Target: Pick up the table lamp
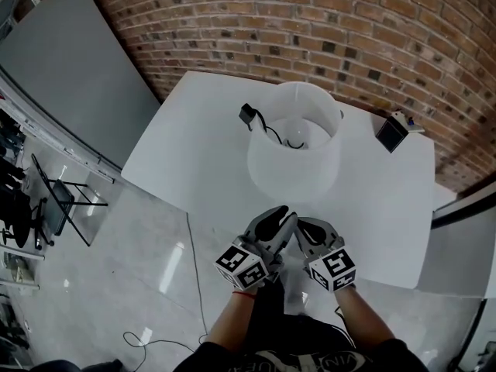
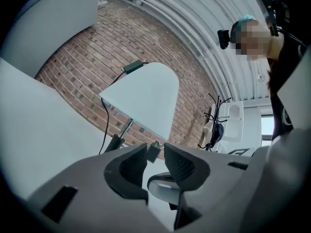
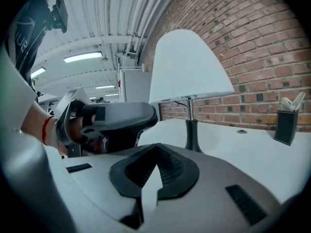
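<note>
A folding chair stands on the grey floor at far left, beside the white table set against a brick wall. 2 bare forearms reach forward from the bottom of the head view, and the 2 grippers sit side by side over the table's near edge, their tips almost meeting.

The left gripper points about level and is rolled to one side, so the table lamp leans in the left gripper view. Its jaws stand apart with nothing between the pads. A red band circles that wrist.

The table lamp stands upright near the table's middle, just beyond both grippers and apart from them, its white shade on a slim dark stem, a black cord running off its top.

The right gripper tips slightly downward, its jaws closed together on nothing. Farther right, a small black holder stands near the wall.
</note>
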